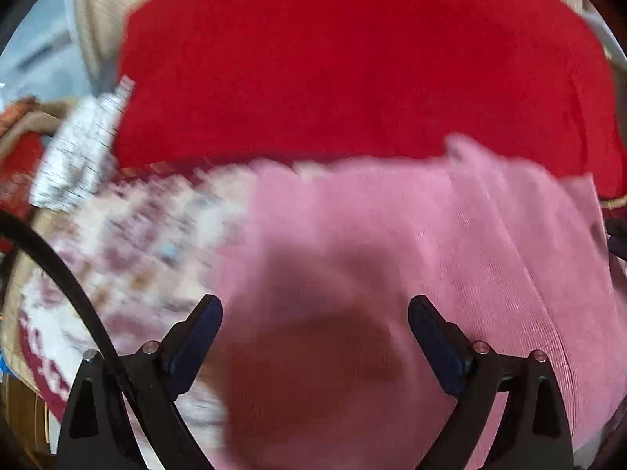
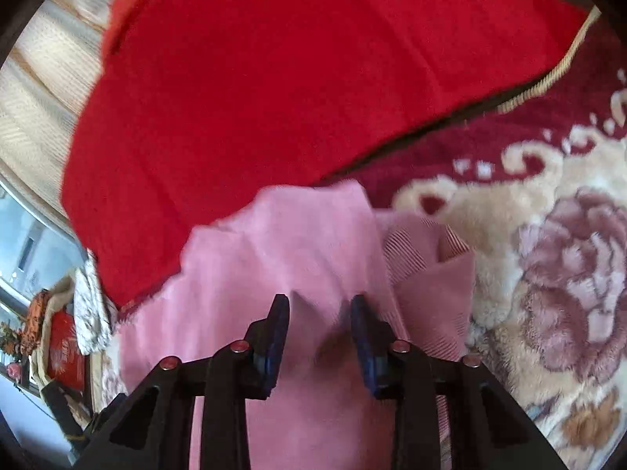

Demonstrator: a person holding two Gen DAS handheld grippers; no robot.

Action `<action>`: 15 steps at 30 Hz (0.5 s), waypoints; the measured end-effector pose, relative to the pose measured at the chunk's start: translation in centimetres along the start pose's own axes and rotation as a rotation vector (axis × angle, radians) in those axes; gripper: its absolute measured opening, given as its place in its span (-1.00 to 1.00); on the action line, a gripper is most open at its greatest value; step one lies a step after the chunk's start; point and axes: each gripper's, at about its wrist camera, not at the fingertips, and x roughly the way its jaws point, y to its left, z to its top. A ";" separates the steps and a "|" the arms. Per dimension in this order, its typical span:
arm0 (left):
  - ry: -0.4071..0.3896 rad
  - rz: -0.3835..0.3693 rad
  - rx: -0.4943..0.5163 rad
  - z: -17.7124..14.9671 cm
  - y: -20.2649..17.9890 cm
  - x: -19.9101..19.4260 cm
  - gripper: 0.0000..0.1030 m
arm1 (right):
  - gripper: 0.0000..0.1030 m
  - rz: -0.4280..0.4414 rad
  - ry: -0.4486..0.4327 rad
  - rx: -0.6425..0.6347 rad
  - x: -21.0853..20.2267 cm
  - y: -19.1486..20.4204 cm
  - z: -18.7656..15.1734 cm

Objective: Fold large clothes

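Red blanket (image 2: 274, 90), large, spread at the far side. Floral plush bedspread (image 2: 568, 258), maroon border, cream and mauve rose pattern, beneath it. Gold-striped trim (image 2: 548, 78) along the blanket edge. Beige ribbed curtain (image 2: 43, 90), left. Black cable (image 1: 66, 274), foreground left.

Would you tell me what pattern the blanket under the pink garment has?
Cream and mauve flowers on dark red blanket, clearest in the right wrist view.
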 end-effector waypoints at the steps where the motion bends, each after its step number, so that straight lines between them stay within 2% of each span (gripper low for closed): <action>1: -0.028 0.028 -0.013 -0.1 1.0 -0.7 0.87 | -0.26 0.019 -0.020 -0.021 -0.6 0.8 -0.1; 3: -0.042 0.071 -0.060 -0.5 3.2 -1.1 0.87 | -0.26 0.044 -0.042 -0.075 -1.9 2.9 -1.0; 4: -0.020 0.075 -0.082 -0.6 4.0 -0.7 0.87 | -0.26 0.049 -0.037 -0.096 -2.1 3.8 -1.6; 6: 0.097 0.073 -0.114 -1.1 5.1 1.5 0.87 | -0.26 0.050 -0.001 -0.117 -1.5 4.7 -2.9; 7: 0.156 0.047 -0.124 -1.6 5.4 2.9 0.87 | -0.26 0.013 0.029 -0.126 -0.6 4.9 -3.8; 8: 0.179 0.028 -0.130 -1.8 5.6 3.6 0.87 | -0.26 -0.034 0.062 -0.132 0.4 4.7 -4.3; 9: 0.181 0.013 -0.137 -1.8 5.7 3.8 0.87 | -0.26 -0.087 0.118 -0.141 1.9 4.5 -5.1; 12: 0.130 -0.033 -0.187 -1.4 7.4 2.2 0.86 | -0.27 -0.133 0.091 -0.188 1.2 5.2 -6.0; 13: 0.106 -0.057 -0.233 -1.5 8.5 1.4 0.86 | -0.27 -0.133 0.091 -0.197 0.4 5.7 -6.1; 15: 0.080 -0.093 -0.340 -2.3 10.9 -0.2 0.86 | -0.27 -0.078 0.061 -0.200 -1.5 6.3 -6.6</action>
